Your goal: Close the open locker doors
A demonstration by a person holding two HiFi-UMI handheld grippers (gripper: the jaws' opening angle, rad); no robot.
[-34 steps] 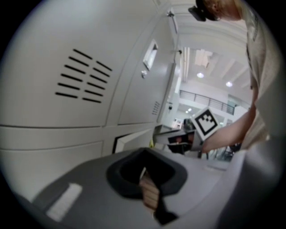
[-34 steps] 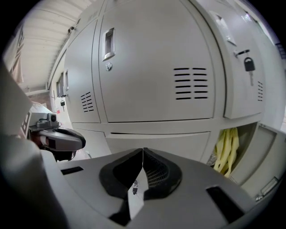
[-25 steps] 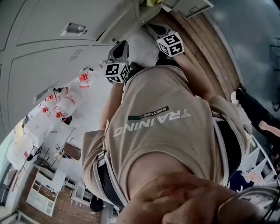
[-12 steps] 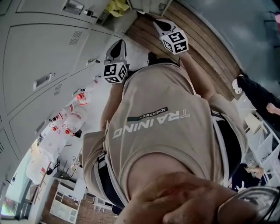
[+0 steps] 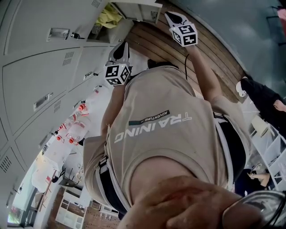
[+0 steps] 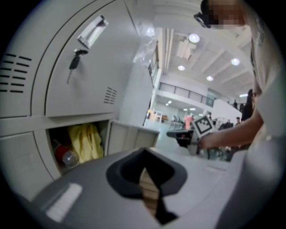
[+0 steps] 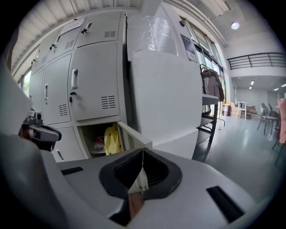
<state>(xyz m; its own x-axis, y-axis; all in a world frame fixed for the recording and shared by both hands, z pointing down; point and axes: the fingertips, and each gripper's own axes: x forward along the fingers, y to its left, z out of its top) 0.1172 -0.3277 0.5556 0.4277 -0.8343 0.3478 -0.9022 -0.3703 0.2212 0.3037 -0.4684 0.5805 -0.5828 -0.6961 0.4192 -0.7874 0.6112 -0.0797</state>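
The open locker (image 5: 103, 23) sits in the bottom row, with a yellow cloth (image 5: 108, 18) inside and its grey door (image 5: 139, 11) swung out. In the left gripper view the compartment (image 6: 76, 145) holds the yellow cloth (image 6: 87, 140) and a red-capped bottle (image 6: 65, 155), with the door (image 6: 130, 137) beside it. The right gripper view shows the same compartment (image 7: 102, 139) and door (image 7: 133, 133). My left gripper (image 5: 121, 50) is shut and empty, short of the locker. My right gripper (image 5: 174, 18) is shut and empty, near the door's outer edge.
Closed grey lockers (image 5: 40, 67) with handles and keys fill the wall to the left. A wooden floor strip (image 5: 210, 49) runs past the locker. A tall white cabinet side (image 7: 167, 89) and a rack (image 7: 211, 105) stand right of the open door. A seated person (image 5: 263, 105) is at the right.
The view has swung along the locker row, bringing the open compartment and its door further into sight. Both grippers have moved closer to it, the right one further out past the door.
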